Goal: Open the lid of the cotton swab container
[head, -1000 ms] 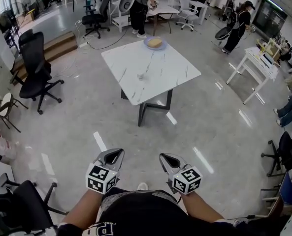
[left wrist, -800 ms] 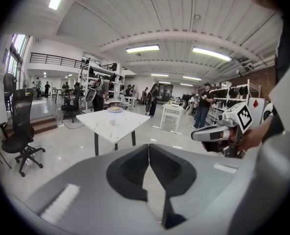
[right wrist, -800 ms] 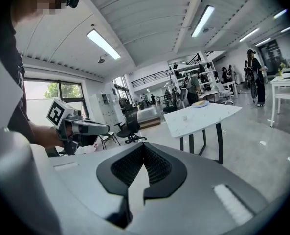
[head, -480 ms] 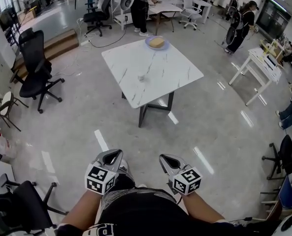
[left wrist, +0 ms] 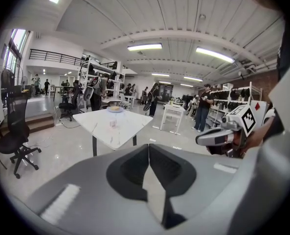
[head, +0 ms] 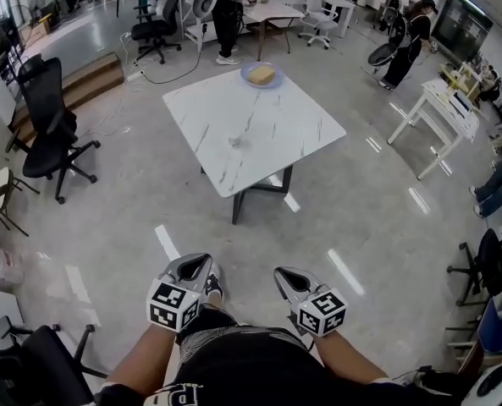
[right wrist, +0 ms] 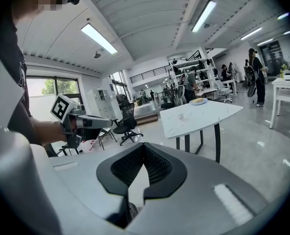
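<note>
Left gripper clenched, empty; right gripper clenched too. Cotton swab container sits on the table, well ahead of both jaws.

"P" on black shirt (edge-cropped)

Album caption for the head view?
Shut and empty, the left gripper and right gripper face a marble table bearing a small container and a plate.
</note>
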Demonstrator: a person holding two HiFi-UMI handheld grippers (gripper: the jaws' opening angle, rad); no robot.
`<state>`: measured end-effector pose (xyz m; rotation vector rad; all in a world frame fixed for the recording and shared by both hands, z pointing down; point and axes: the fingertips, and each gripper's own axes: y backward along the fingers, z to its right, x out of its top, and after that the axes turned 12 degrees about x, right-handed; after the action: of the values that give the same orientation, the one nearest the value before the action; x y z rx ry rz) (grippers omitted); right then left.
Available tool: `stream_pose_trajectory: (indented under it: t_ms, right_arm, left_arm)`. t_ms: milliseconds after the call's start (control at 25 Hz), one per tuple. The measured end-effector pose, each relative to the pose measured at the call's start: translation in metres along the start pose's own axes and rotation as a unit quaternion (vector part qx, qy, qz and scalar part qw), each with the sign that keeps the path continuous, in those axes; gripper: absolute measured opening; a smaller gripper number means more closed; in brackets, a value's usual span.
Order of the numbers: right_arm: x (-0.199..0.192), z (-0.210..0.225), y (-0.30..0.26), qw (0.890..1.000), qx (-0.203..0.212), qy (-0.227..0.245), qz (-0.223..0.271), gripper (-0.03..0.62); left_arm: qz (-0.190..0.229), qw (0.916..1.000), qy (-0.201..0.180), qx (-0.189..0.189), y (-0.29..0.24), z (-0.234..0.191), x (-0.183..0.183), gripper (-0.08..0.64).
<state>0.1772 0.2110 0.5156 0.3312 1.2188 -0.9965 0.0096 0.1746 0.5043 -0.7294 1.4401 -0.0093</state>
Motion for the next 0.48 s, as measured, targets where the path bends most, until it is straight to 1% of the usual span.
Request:
stream_pose_trajectory:
  t_ms: [120, 320, 480]
  right_arm:
    - [0.002, 0.011, -0.01, 1.0, -0.004, -0.002, -0.008, 0.0]
    - [0.015, 0.03, -0.034, 1.0, -0.005, -0.001, -0.011, 0.0]
    - [0.035, 0.05, -0.06, 1.0, -0.009, -0.004, -0.011, 0.0]
  left_arm:
    - [0.002, 1.0, 0.003, -0.005, -0.014, -0.006, 0.005, 0.06]
    - [-0.009, 0.9999, 0.002, -0.005, -0.039, -0.027, 0.006, 0.06]
    - [-0.007, 0.9999, -0.002, -0.008, -0.066, -0.05, 0.027, 0.06]
